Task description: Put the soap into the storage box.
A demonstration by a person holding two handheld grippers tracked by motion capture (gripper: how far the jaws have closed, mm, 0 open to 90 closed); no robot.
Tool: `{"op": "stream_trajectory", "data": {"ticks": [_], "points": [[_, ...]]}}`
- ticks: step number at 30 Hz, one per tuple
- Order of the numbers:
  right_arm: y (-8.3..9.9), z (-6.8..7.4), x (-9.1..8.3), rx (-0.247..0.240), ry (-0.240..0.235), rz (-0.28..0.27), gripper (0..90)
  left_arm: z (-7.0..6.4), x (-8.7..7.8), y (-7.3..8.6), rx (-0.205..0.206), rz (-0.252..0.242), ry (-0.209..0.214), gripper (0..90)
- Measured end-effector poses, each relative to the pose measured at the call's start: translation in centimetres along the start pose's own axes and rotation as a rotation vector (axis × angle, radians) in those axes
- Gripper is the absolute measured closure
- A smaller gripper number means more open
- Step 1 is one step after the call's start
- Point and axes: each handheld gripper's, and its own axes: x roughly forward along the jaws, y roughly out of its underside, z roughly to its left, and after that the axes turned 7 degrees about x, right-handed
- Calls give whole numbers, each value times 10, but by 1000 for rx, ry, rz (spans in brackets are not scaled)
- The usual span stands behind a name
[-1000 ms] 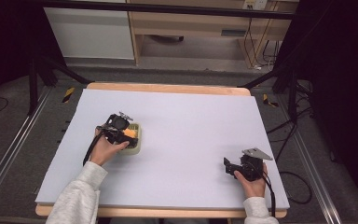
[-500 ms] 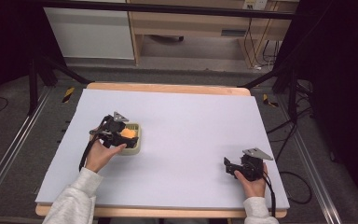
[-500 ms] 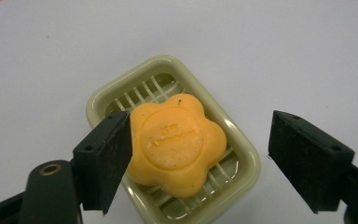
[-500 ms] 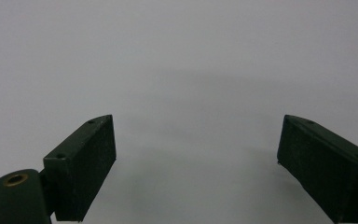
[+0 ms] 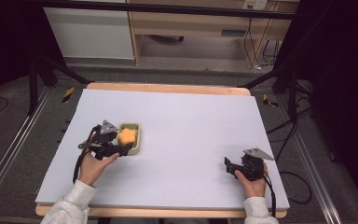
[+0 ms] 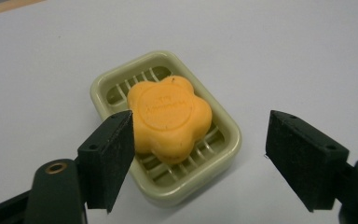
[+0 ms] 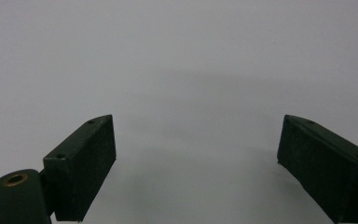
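Your left tongs are spread wide, gripping nothing, just short of the soap: an orange, flower-shaped bar with a round stamped mark on top. It lies flat in a pale green slatted dish on the desk. Your right tongs, released too, hover well right of the dish.

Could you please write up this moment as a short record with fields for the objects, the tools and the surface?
soap: orange flower-shaped bar, lying in the dish
dish: pale green slatted soap dish, on the left part of the table
left tool: open, jaws apart beside the dish, holding nothing
right tool: open, over bare surface at the near right, holding nothing
surface: white sheet covering a wooden table
contact: no tool grips the soap
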Motion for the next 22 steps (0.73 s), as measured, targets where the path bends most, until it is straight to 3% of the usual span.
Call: {"op": "stream_trajectory", "data": {"ticks": [3, 11, 17, 22], "points": [[0, 0, 0, 4, -2, -3, 119, -1, -5, 11, 0, -18, -13, 237], [0, 0, -1, 2, 0, -7, 121, 6, -21, 43, -46, -62, -54, 228], [0, 0, 0, 6, 3, -6, 122, 16, -26, 67, -99, -44, -79, 225], [0, 0, 0, 2, 4, -2, 122, 23, -27, 77, -115, -12, -93, 227]]}}
